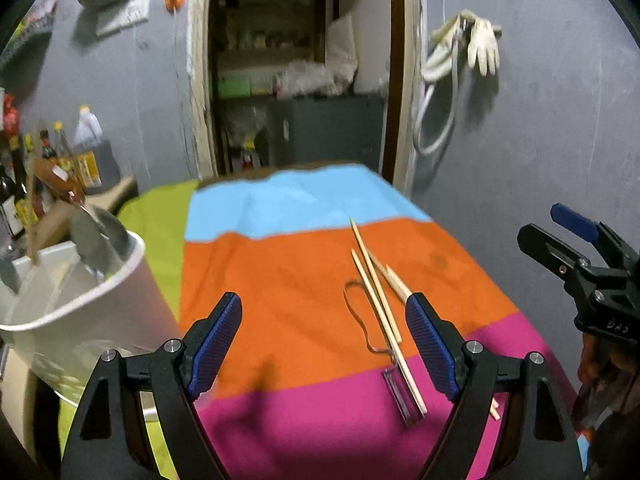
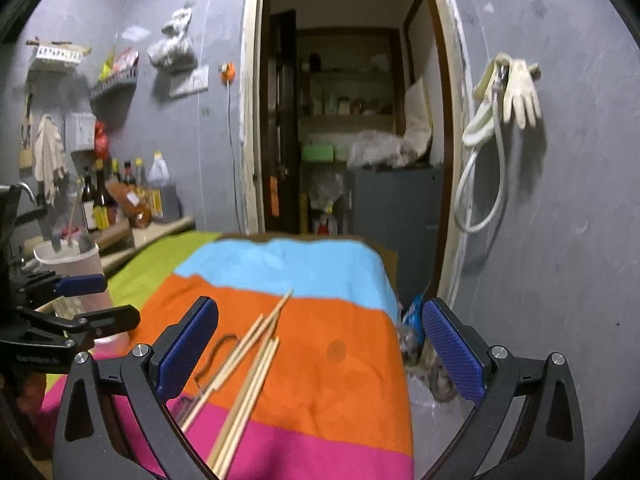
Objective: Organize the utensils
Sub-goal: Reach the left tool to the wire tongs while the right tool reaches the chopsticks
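chopsticks: several thin wooden chopsticks (image 1: pixel 376 300) lie loose on the striped cloth (image 1: pixel 280 280) covering the counter, across the orange and pink bands; some cross one another.
peeler: a wire-handled peeler (image 1: pixel 402 394), as it looks, lies under and beside them, its flat head on the pink band.
handling: in my judgement the sticks are light, stiff and smooth, so they may roll or slip from the pads; best pinched across the middle of the bundle. The soft cloth gives little to press against. The peeler looks thin and flat, best lifted by its wire loop.
holder: a white tub (image 1: pixel 100 292) at the left edge of the counter already holds utensils, standing well apart from the sticks.
left hand-held gripper (image 1: pixel 326 344): released, jaws wide, nothing between them; the sticks lie just inside and touching its right finger in view.
right hand-held gripper (image 2: pixel 320 352): released, jaws wide; the sticks (image 2: pixel 248 364) lie below and between its fingers, nearer the left one, not gripped.
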{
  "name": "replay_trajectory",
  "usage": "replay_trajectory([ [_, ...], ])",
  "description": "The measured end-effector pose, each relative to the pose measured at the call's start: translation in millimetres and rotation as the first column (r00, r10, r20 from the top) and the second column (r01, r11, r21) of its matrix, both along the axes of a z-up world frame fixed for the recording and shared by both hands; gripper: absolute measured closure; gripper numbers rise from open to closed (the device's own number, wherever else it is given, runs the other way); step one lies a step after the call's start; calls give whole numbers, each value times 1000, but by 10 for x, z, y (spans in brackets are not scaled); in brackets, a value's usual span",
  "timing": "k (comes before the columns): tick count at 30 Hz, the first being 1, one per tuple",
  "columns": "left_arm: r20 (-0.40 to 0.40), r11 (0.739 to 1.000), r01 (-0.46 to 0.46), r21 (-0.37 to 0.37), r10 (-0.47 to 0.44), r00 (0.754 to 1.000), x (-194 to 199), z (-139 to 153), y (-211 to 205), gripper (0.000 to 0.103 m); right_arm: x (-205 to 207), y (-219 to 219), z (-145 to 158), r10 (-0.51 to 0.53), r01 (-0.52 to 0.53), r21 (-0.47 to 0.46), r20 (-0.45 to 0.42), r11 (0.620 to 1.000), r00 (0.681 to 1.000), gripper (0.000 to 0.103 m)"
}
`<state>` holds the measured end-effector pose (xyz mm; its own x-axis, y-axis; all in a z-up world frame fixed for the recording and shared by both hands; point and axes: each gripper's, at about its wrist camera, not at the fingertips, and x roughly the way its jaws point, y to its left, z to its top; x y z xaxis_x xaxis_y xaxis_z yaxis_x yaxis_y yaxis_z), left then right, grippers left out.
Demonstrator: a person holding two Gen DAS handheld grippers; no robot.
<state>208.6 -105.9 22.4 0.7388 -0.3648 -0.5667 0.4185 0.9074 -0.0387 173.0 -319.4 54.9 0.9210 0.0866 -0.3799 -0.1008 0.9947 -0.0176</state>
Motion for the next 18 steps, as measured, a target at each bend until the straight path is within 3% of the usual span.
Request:
replay_trajectory([
  [3,-56,1000,23,10,-22,998,77,-87,-48,23,90,-35,-77,7,-6,7,-66,1000,998,1],
  [7,-126,998,60,19,-57,990,174,-210,-124,24,170,-56,-191,18,-17,4,-139,1000,990,19],
  [11,-188,995,97,16,-92,978,274,-317,-192,28,244,-76,-319,28,-28,2,-208,1000,978,28],
  [13,-225,993,113,15,-107,968,337,-377,-226,38,265,-78,-362,30,-32,-8,-230,999,973,35],
  [18,-302,991,135,23,-122,945,466,-521,-301,56,327,-106,-419,47,-47,8,-275,999,960,41],
])
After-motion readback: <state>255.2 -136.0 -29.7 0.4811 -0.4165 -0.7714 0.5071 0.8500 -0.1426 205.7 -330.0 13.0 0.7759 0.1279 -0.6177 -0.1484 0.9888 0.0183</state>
